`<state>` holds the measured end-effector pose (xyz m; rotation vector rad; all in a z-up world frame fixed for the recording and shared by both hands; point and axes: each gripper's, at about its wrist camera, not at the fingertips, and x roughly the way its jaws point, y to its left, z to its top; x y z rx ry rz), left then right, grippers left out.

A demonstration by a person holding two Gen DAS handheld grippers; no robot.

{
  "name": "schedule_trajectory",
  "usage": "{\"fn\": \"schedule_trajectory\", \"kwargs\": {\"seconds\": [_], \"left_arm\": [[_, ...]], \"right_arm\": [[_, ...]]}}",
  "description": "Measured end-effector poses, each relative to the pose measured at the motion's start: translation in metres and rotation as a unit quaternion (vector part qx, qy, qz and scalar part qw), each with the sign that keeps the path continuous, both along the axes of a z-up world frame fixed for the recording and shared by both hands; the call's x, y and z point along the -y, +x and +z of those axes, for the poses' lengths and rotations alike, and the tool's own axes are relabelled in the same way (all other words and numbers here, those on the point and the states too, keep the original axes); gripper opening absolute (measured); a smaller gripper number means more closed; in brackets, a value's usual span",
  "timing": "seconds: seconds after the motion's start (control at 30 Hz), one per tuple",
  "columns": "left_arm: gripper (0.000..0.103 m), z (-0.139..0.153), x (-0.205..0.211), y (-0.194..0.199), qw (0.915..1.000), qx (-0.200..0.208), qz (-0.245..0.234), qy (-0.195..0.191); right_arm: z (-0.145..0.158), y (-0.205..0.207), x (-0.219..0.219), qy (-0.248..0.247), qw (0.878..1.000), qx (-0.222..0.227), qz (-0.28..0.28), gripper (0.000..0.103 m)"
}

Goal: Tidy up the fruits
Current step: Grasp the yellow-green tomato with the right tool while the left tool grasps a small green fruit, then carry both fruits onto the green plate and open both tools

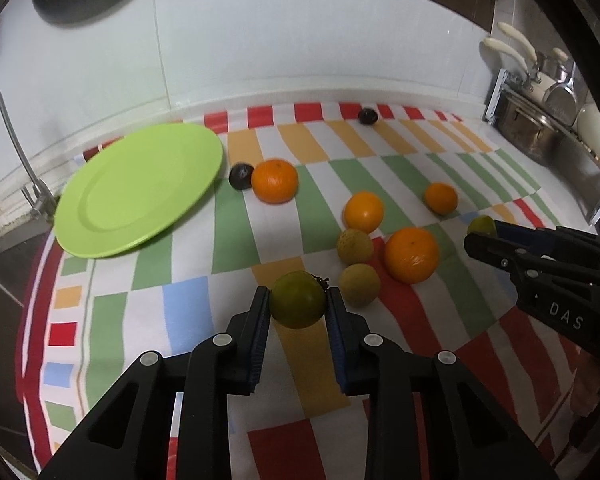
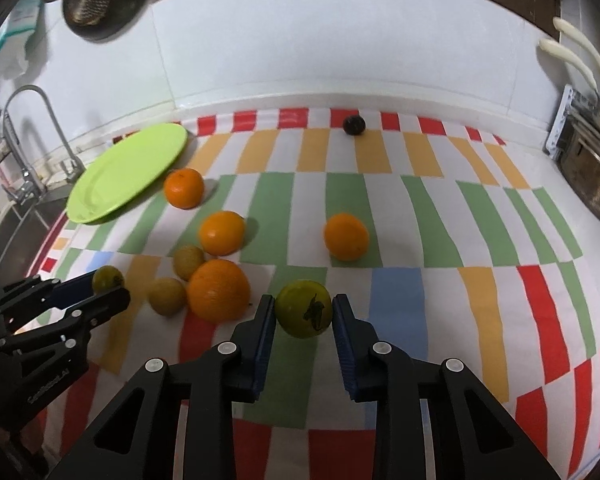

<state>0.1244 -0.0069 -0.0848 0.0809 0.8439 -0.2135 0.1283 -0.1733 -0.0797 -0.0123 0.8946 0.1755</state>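
Note:
My left gripper [image 1: 297, 299] is shut on a green citrus fruit [image 1: 297, 300]; both appear at the left of the right wrist view, the gripper [image 2: 100, 286] and the fruit [image 2: 108, 279]. My right gripper [image 2: 304, 312] is shut on a second green fruit [image 2: 304, 309] with a dark mark; in the left wrist view the gripper [image 1: 480, 234] and its fruit [image 1: 482, 225] are at the right. Several oranges [image 1: 275, 181] [image 1: 411, 255] and two yellowish fruits [image 1: 355, 246] lie on the striped cloth [image 1: 236, 236]. A lime-green plate [image 1: 140, 188] lies at the back left.
Two dark round fruits [image 1: 241, 176] [image 1: 367, 116] lie on the cloth, one beside the plate, one near the back wall. A faucet and sink [image 1: 16, 152] are at the left. A rack with pots and utensils [image 1: 548, 120] stands at the right.

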Motion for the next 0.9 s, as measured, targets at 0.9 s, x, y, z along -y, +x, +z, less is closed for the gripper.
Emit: {"fn": "schedule_trajectory", "kwargs": {"seconds": [0.9], "left_arm": [[0.027,0.075,-0.038,-0.043,0.9929,0.109,0.045,0.001]], "right_arm": [[0.078,-0.044,-0.056,0.043,0.989,0.092,0.111,0.030]]}}
